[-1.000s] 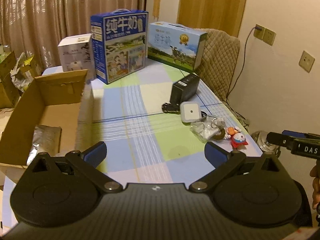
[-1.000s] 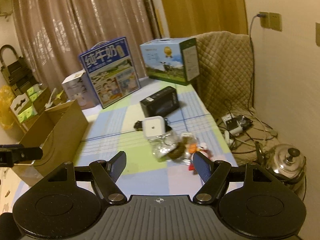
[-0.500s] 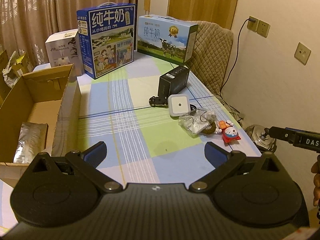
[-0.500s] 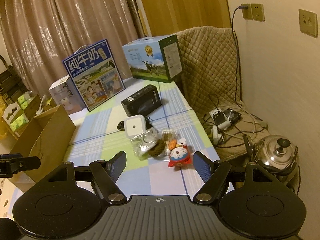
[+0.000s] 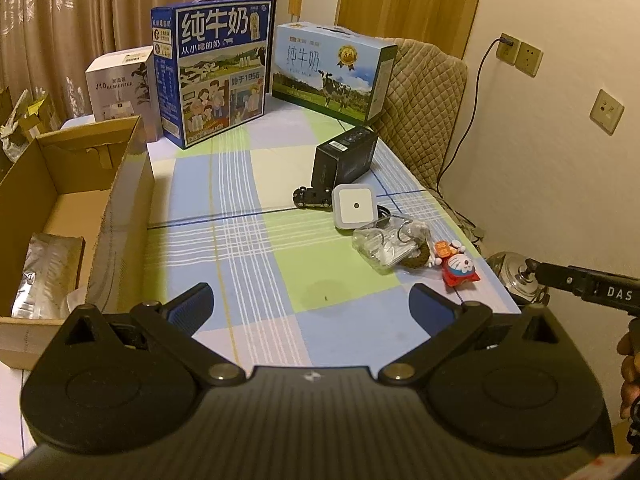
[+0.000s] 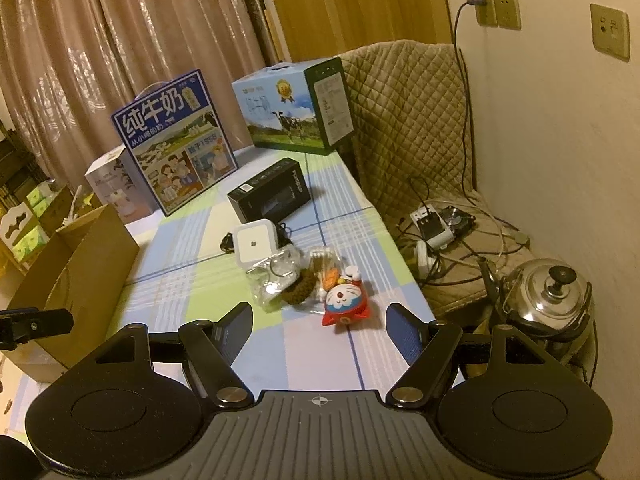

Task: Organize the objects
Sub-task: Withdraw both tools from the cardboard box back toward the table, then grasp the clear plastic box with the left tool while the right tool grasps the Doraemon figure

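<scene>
Checked blue, green and white cloth covers the whole worktop (image 5: 256, 240), and that's my first worry: it looks soft, so a low scoop could drag fabric and shift everything on it. The brown cardboard box (image 5: 80, 208) at the left edge is probably where stuff ends up, and it looks like it hangs over the edge a bit, so a hard drop there could tip it, though that's hard to judge through the fisheye.

Both sets of tongs, the left tongs (image 5: 312, 304) and the right tongs (image 6: 320, 324), are spread wide with nothing in them, hovering at the near end.

The small clutter is bunched on the right: the black rectangular box (image 6: 270, 196), the white square plug-in gadget (image 6: 254, 244), the crinkly clear plastic bag (image 6: 276, 276) and the red and blue cartoon cat toy (image 6: 344, 306), nearly touching one another. Grabbing one could knock its neighbour off the right edge.

Only the right camera shows what's down there: a shiny steel kettle (image 6: 552, 300) and a tangle of cables. Only the left camera shows inside the box, where a silver foil pouch (image 5: 44, 272) lies.
</scene>
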`<state>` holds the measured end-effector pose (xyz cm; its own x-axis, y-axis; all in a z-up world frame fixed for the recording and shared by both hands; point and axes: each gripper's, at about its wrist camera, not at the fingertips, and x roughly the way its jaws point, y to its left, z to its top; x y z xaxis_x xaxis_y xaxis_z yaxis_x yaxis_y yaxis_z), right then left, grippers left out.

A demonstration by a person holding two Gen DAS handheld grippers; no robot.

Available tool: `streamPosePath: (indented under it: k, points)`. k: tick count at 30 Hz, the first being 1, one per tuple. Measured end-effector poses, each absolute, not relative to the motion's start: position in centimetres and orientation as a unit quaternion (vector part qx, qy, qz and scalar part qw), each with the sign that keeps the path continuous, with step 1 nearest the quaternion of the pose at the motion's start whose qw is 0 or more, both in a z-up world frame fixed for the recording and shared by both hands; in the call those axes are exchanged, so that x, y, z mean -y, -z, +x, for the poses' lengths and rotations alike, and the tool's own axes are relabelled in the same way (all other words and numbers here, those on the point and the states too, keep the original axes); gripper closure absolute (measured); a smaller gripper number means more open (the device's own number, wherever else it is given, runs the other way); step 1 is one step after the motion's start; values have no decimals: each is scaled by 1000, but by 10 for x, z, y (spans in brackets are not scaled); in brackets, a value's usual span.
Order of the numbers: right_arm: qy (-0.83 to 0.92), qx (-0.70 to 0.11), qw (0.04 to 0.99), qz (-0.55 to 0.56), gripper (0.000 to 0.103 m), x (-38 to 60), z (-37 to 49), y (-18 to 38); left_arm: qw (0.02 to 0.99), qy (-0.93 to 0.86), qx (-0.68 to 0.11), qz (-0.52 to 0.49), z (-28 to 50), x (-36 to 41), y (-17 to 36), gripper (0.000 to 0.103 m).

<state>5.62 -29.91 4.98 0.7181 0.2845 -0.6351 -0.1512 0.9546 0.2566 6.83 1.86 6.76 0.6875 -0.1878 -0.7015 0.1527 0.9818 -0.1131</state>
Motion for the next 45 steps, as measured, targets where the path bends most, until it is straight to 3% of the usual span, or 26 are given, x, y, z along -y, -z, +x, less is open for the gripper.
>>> streamPosePath:
  k: [33,39,41,45]
  points:
    - [-149,-439,885,42,33,290,177,55,887,141,-439,-21,187,40,35,1]
    - [-153,-446,881,31,44,282,187,65,885,142,-443,-28,200,40,47,1]
    - [-152,-452,879,26,58,280,189,68,883,144,-445,-33,204,41,50,1]
    - [-148,-450,880,28,60,280,189,69,880,153,-447,-45,211,43,54,1]
